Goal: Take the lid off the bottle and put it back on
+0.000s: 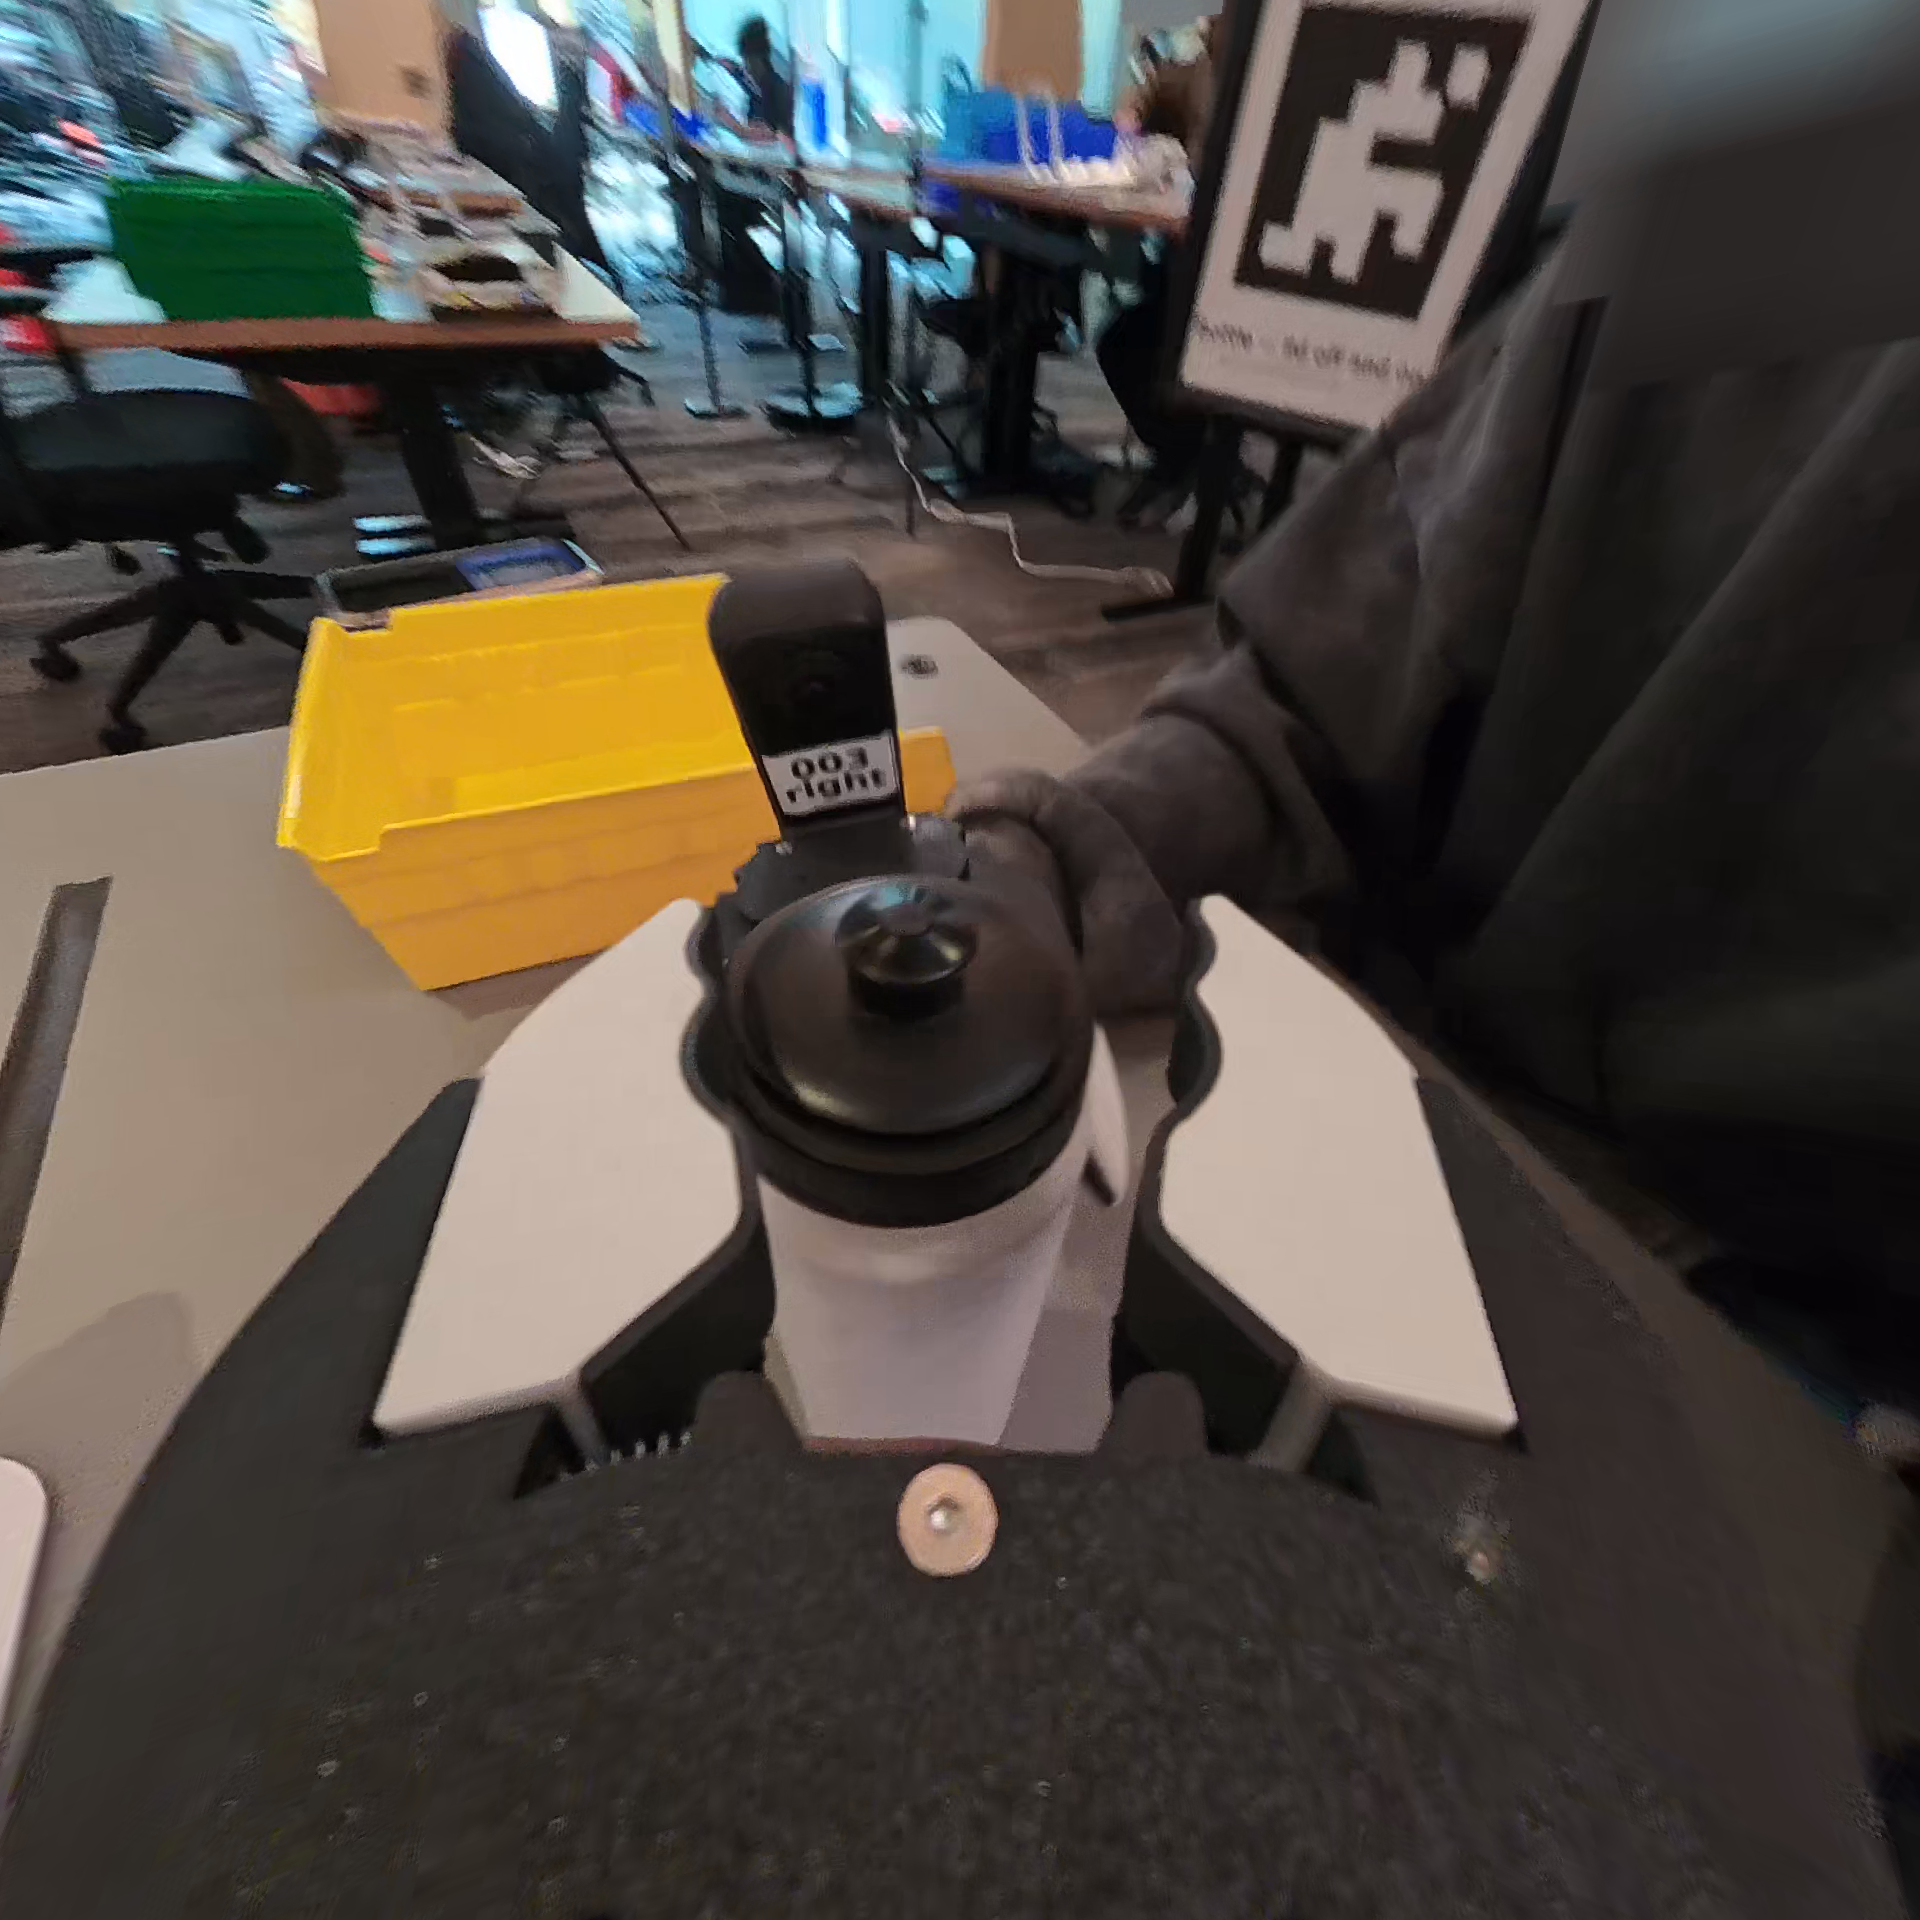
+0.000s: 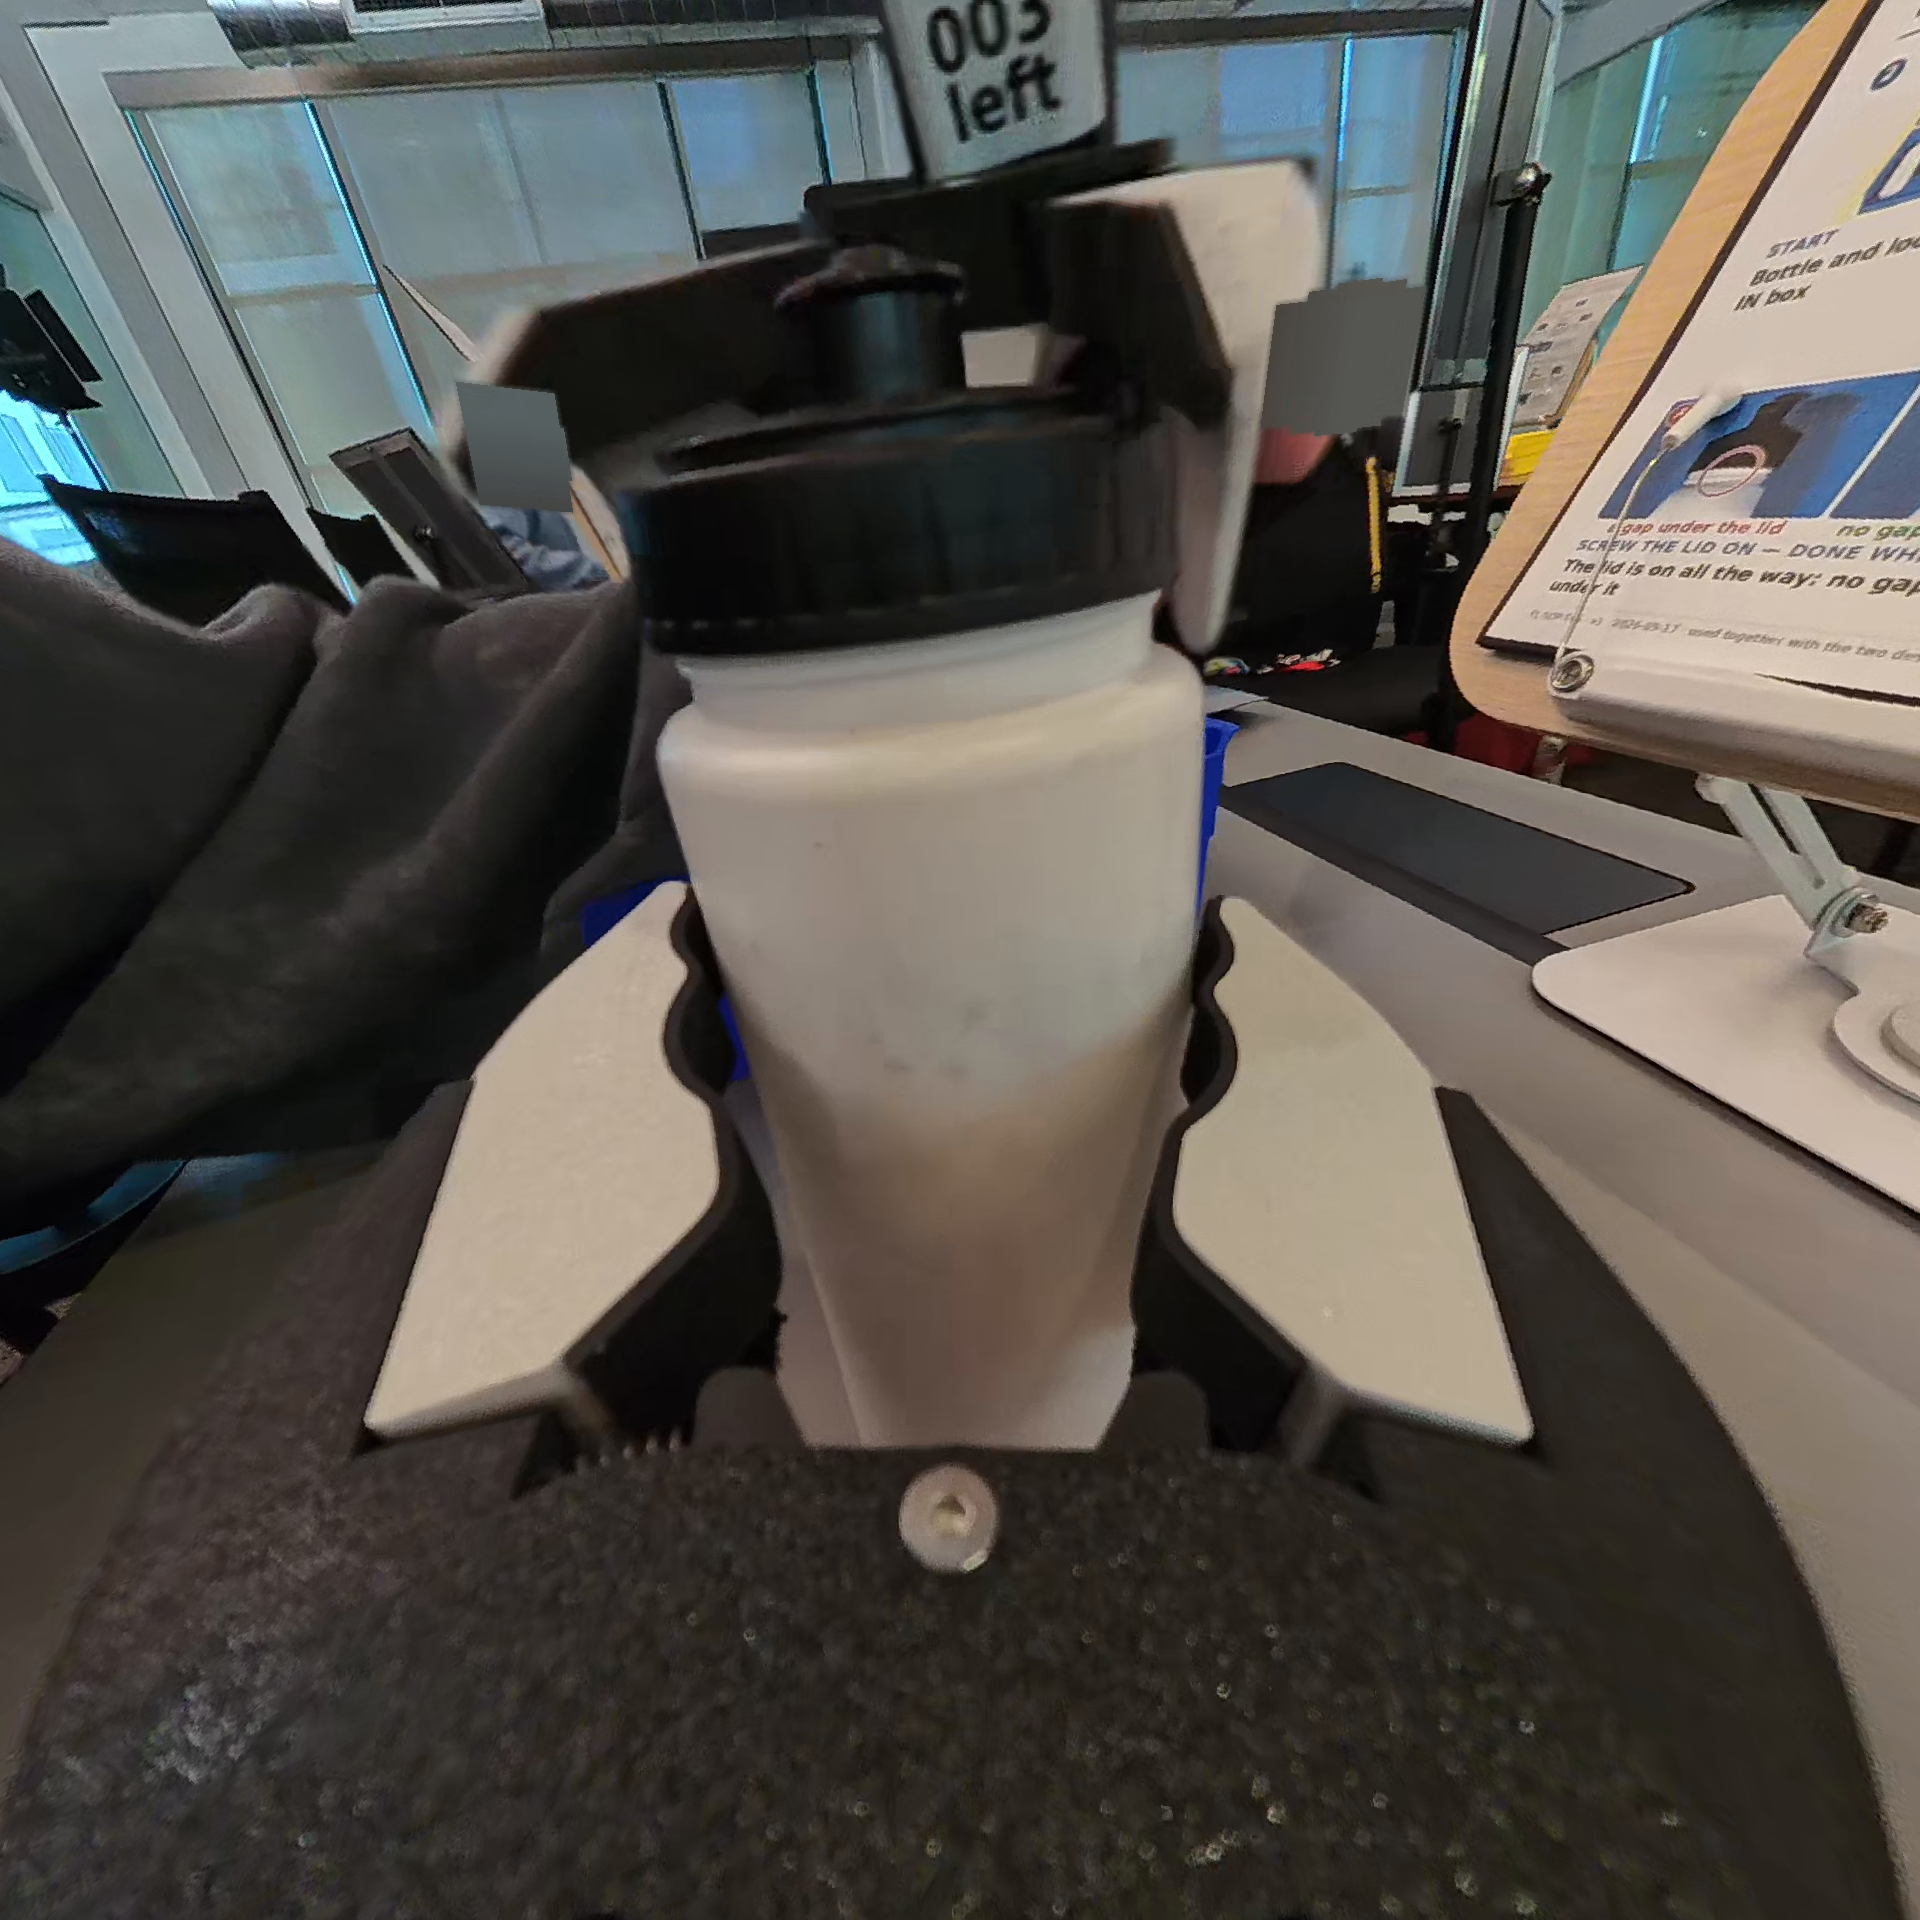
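Jaws of your right gripper (image 2: 951, 1039) clamp the white bottle (image 2: 935, 987) upright, left gripper (image 1: 940, 1023) pinches its black screw lid (image 1: 904, 1049); twist about the neck's axis, bottle dead still.

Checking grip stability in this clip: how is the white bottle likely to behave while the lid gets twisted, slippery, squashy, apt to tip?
The white bottle looks smooth-walled, so it may slip or spin in the right gripper clamped on its body. It seems thin plastic, probably light and slightly squashy. The left gripper grips the black lid, so tipping seems unlikely.
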`<state>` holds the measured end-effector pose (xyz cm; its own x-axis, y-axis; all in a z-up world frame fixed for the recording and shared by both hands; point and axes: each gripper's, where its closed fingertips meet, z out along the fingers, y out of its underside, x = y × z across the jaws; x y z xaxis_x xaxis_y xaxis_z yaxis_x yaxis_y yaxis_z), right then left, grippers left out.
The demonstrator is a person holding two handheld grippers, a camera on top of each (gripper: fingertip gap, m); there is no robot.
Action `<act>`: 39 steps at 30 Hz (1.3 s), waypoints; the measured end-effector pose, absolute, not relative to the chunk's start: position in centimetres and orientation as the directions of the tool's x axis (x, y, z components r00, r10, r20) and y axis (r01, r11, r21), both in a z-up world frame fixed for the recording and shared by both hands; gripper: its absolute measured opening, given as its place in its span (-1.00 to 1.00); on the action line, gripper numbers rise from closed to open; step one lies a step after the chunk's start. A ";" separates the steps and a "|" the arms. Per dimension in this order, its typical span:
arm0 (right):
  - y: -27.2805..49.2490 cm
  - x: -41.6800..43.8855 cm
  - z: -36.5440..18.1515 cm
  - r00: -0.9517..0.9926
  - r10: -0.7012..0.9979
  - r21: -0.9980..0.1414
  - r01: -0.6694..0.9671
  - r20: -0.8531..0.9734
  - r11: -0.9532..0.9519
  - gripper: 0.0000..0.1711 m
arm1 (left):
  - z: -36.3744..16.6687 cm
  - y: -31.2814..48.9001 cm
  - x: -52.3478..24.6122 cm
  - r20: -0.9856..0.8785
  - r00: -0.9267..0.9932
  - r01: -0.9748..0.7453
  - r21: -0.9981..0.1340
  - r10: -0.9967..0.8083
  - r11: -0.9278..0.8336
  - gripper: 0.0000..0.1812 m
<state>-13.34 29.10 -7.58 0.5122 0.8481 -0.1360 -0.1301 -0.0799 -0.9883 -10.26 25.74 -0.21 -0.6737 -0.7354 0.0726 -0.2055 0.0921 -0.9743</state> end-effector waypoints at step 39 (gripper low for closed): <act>29.7 -12.8 -7.7 0.603 0.791 -0.992 -0.114 -0.107 -0.047 0.01 | -2.8 28.4 -9.9 -0.021 0.179 -0.397 -0.916 -0.984 -0.053 -0.21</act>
<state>-12.79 29.74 -7.65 0.6029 0.7906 -0.1073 -0.1144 -0.0474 -0.9923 -9.87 28.40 -2.79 0.1793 -0.9836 -0.0209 -0.3969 -0.0529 -0.9163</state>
